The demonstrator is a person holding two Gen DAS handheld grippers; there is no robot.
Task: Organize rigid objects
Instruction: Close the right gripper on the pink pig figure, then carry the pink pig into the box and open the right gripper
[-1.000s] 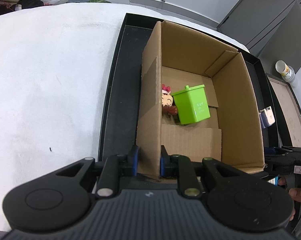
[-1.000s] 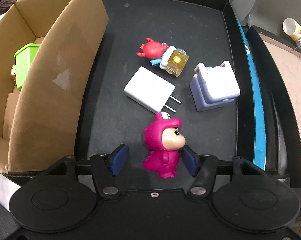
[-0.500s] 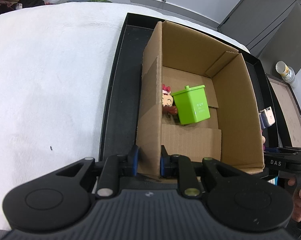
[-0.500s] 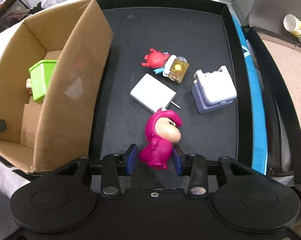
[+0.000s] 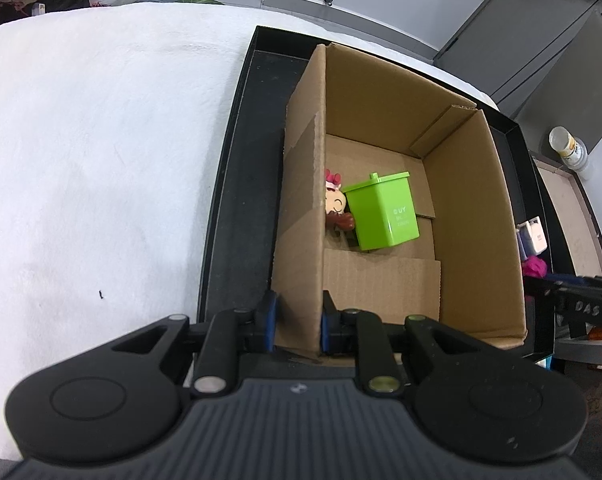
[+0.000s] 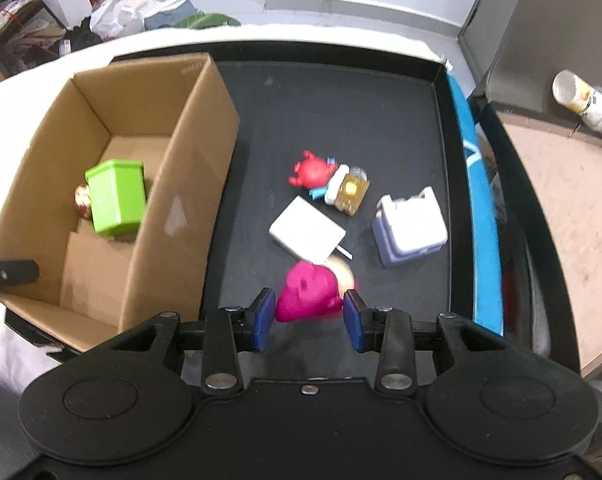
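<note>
My left gripper [image 5: 297, 322] is shut on the near left wall of the cardboard box [image 5: 301, 216], which stands in the black tray [image 5: 237, 184]. Inside the box are a green toy bin [image 5: 383, 210] and a small doll figure [image 5: 335, 206]. My right gripper [image 6: 308, 314] is shut on the pink dinosaur figure [image 6: 309, 292] and holds it above the tray floor [image 6: 341, 112]. The box [image 6: 189, 184] is to its left, with the green bin [image 6: 117, 196] inside.
On the tray lie a white charger [image 6: 307, 230], a red crab toy [image 6: 313, 168], a small yellow bottle [image 6: 351, 190] and a white and lilac block [image 6: 411, 226]. A white cloth [image 5: 93, 160] covers the table left of the tray. A can [image 6: 585, 100] stands at the far right.
My right gripper closed on the pink dinosaur figure and lifted it up off the tray, pulling back. The left gripper stayed shut on the box wall.
</note>
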